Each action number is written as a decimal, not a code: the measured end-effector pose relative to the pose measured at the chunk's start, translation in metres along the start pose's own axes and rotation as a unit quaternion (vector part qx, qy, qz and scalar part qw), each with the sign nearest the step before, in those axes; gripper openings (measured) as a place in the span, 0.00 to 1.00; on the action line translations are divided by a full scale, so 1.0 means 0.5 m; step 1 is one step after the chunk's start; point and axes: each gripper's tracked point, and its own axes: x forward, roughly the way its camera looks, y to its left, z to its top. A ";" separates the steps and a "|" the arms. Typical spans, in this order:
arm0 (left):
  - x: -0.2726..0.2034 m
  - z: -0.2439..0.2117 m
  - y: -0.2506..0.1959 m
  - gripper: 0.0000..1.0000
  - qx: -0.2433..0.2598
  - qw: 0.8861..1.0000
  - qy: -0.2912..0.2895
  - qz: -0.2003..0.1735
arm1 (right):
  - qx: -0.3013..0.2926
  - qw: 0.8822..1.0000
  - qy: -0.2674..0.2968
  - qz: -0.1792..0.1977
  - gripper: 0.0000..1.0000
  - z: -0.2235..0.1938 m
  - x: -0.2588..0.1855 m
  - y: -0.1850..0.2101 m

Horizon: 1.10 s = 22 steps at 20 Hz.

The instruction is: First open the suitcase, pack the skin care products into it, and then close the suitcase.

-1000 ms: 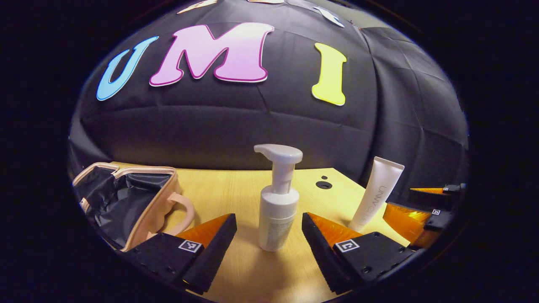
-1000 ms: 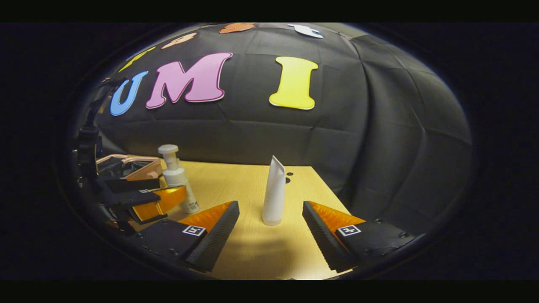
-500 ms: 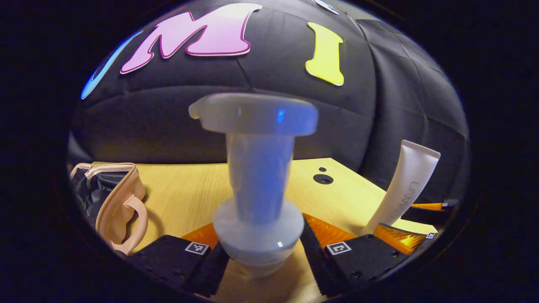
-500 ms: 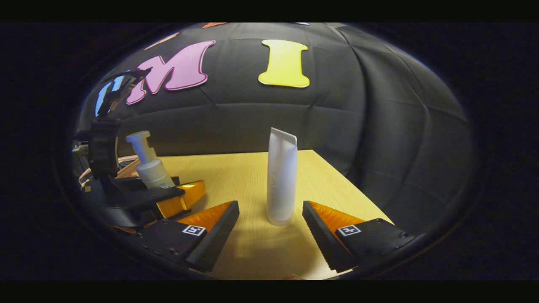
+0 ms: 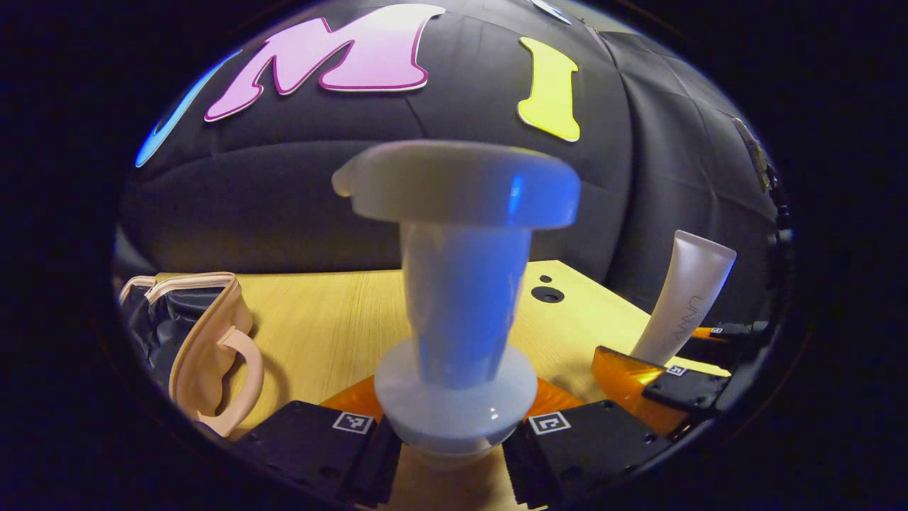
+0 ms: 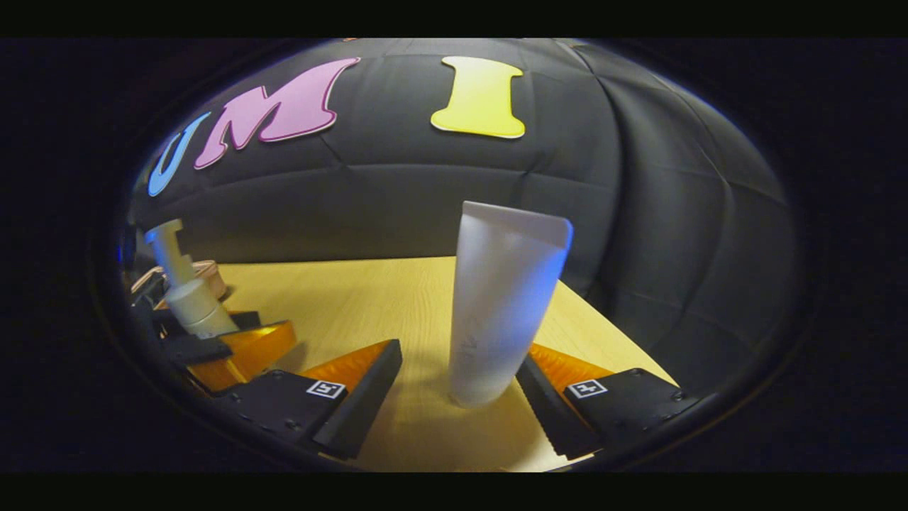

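A white pump bottle (image 5: pixel 457 298) stands upright and very close in the left gripper view. My left gripper (image 5: pixel 454 443) is shut on its body, one finger pressing each side. At the left of that view the pink suitcase (image 5: pixel 209 341) lies open, showing its dark lining. A white tube (image 6: pixel 500 305) stands cap-down between the fingers of my right gripper (image 6: pixel 457 408), which is open; the tube is close to the right finger. The right gripper view has the pump bottle (image 6: pixel 186 294) at its left, in the left gripper (image 6: pixel 227 348). The tube (image 5: pixel 687 294) and right gripper (image 5: pixel 663 380) are at the right of the left gripper view.
Everything rests on a light wooden table (image 5: pixel 326 326) that has a round cable hole (image 5: pixel 547 294) near its back right corner. The table's right edge (image 6: pixel 603 326) runs just beyond the tube. The black cloth wall closes off the back.
My left gripper's fingers have closed in on the pump bottle. My right gripper has moved forward, so the tube now stands between its fingers and looks larger.
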 end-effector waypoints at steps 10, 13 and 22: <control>-0.069 -0.022 0.051 0.64 -0.030 0.999 0.007 0.010 | -0.015 0.999 0.030 0.026 0.37 -0.017 0.014 0.009; -0.084 -0.024 0.060 0.64 -0.046 0.999 0.006 0.000 | -0.031 0.999 0.012 0.036 0.40 0.000 -0.002 0.022; -0.205 0.057 0.099 0.64 -0.030 0.999 -0.021 -0.014 | -0.060 0.993 -0.036 0.093 0.40 0.117 -0.130 0.158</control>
